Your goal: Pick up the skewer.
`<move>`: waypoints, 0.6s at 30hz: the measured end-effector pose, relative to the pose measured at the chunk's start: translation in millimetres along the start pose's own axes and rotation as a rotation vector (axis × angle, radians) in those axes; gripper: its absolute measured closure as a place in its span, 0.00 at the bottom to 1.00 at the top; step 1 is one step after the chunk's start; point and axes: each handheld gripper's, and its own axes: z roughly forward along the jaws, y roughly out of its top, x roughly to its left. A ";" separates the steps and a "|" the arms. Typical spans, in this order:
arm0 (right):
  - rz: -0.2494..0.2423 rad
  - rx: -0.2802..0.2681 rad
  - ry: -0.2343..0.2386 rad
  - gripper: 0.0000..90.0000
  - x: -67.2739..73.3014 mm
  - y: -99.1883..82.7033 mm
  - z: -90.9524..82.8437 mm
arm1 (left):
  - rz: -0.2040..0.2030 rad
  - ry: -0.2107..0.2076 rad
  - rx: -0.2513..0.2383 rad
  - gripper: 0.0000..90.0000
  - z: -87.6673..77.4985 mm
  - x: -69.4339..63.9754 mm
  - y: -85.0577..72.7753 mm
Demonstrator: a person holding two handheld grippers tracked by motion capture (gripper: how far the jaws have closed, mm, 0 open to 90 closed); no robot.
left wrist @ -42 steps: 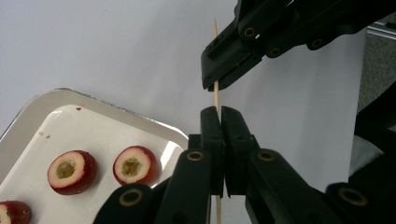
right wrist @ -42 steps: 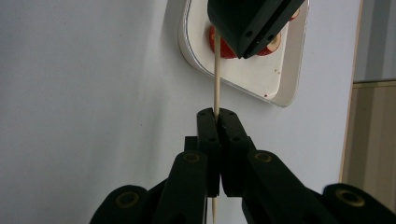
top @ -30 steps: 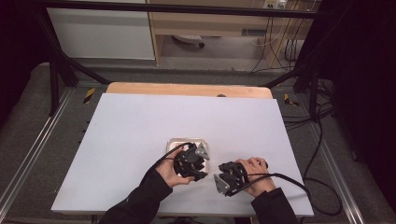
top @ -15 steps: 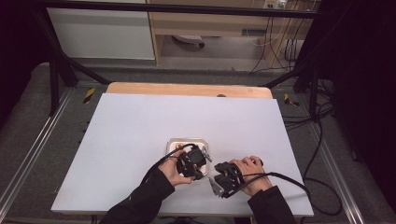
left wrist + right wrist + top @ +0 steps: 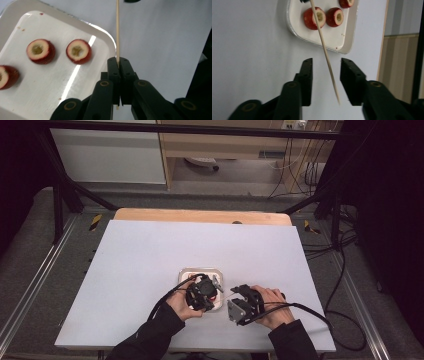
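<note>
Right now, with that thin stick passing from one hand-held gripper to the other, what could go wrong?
1. The left hand-held gripper is shut on the wooden skewer near one end only, so the long free part could swing or slip.
2. The right hand-held gripper has just been opening; the skewer lies loose between its pads, so nothing steadies that end.
3. The fruit pieces sit loose on the white tray; a poke may push them away rather than pierce them.

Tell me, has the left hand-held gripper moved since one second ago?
No. In the high view the left hand-held gripper sits over the same near corner of the white tray. Its jaws are shut on the wooden skewer.
</note>
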 end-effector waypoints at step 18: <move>0.845 -0.017 0.148 0.17 -17.1 -53.3 8.5 | -0.137 0.120 -0.143 0.98 -22.0 15.5 -77.2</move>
